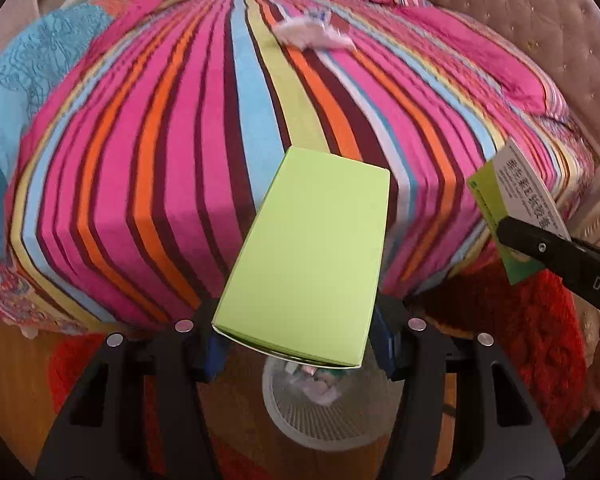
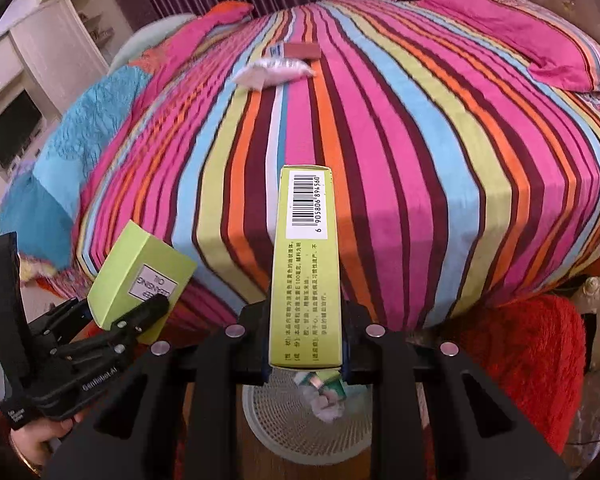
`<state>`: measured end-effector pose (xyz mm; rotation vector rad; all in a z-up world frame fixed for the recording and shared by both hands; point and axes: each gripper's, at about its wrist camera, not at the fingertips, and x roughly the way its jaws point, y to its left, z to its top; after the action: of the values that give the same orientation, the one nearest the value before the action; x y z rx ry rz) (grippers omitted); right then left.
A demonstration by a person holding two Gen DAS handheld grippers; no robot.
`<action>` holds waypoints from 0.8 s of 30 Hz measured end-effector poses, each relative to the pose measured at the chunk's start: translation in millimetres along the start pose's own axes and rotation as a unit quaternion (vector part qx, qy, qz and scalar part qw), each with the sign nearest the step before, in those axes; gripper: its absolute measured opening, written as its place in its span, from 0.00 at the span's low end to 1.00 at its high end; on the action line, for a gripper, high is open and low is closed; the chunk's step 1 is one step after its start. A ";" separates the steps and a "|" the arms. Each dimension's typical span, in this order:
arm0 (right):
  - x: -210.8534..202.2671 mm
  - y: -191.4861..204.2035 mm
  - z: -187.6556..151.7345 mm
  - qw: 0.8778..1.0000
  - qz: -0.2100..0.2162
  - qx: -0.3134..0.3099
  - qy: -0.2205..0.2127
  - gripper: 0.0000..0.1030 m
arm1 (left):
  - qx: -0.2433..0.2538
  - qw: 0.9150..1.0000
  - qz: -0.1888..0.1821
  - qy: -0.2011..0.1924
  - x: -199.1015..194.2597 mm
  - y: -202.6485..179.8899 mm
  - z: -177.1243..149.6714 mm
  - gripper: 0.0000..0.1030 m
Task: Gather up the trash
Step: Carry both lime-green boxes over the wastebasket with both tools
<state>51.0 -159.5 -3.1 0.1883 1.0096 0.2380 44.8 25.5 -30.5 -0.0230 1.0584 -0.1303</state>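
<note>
The left claw (image 1: 300,344) was clamped on a broad, plain lime-green cardboard box (image 1: 308,256), its blue-padded fingers (image 1: 382,346) pressed against the box's two sides near the lower end, so the box stood out ahead of the claw and tilted up toward the bed. The right claw (image 2: 306,354) was closed in the same way on a narrow yellow-green cardboard carton printed with a barcode and Chinese text (image 2: 306,264), held by its near end and pointing forward. Directly below both claws sat a round white mesh wastebasket (image 2: 284,424) on the floor, already holding some crumpled scraps and a small packet. Ahead of the claws spread the bed under a striped pink, orange, blue and green sheet (image 2: 400,160); far across it lay a crumpled white tissue (image 2: 272,72) and, just beyond, a flat dark red packet (image 2: 302,50). A red shaggy rug (image 2: 520,360) lay to the right of the basket. By the look of it, the step in hand was dropping the two boxes: each claw needed only to spread its fingers over the basket mouth, then reach far across the bed for the tissue and packet.
</note>
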 end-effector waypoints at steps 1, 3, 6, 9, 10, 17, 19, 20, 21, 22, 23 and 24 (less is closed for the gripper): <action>2.0 1.9 -4.7 1.000 -0.005 -0.002 0.006 0.22 | -0.004 1.000 -0.004 0.009 3.8 -0.5 -6.5 0.55; 7.6 3.0 -13.0 1.000 -0.016 -0.001 0.023 0.22 | -0.008 1.000 -0.009 0.021 9.6 -1.5 -15.4 0.55; 16.9 0.7 -23.0 0.999 -0.013 0.009 0.050 0.22 | -0.002 0.999 -0.005 0.042 19.9 -8.1 -29.9 0.55; 25.8 -1.2 -28.3 0.997 -0.011 0.019 0.074 0.22 | 0.012 0.998 -0.010 0.067 30.3 -17.6 -38.7 0.55; 27.8 -1.7 -28.6 0.997 -0.011 0.021 0.080 0.22 | 0.017 0.997 -0.011 0.074 33.6 -20.3 -40.1 0.55; 48.2 -7.1 -36.0 0.992 -0.013 0.038 0.123 0.22 | 0.020 0.994 -0.014 0.106 52.0 -22.8 -50.3 0.55; 54.0 -7.1 -37.5 0.990 -0.013 0.043 0.135 0.22 | 0.016 0.993 -0.016 0.115 56.2 -20.0 -52.0 0.55; 57.6 -7.6 -38.8 0.989 -0.013 0.045 0.142 0.22 | 0.015 0.992 -0.016 0.122 59.6 -19.4 -53.3 0.55; 59.2 -7.8 -40.3 0.988 -0.013 0.047 0.148 0.22 | 0.014 0.992 -0.015 0.125 61.2 -18.4 -54.7 0.55; 62.2 -8.4 -41.3 0.987 -0.012 0.049 0.154 0.22 | 0.014 0.991 -0.015 0.130 63.5 -18.3 -55.6 0.55; 65.6 -9.3 -43.1 0.986 -0.010 0.052 0.161 0.22 | 0.013 0.990 -0.017 0.137 67.3 -18.3 -57.2 0.55; 69.5 -10.2 -44.3 0.984 -0.009 0.055 0.169 0.22 | 0.012 0.990 -0.017 0.140 68.7 -18.4 -56.5 0.55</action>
<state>49.8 -147.6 -85.3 0.2445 1.3620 0.2005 27.1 1.6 -116.3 0.0000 1.3378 -0.1815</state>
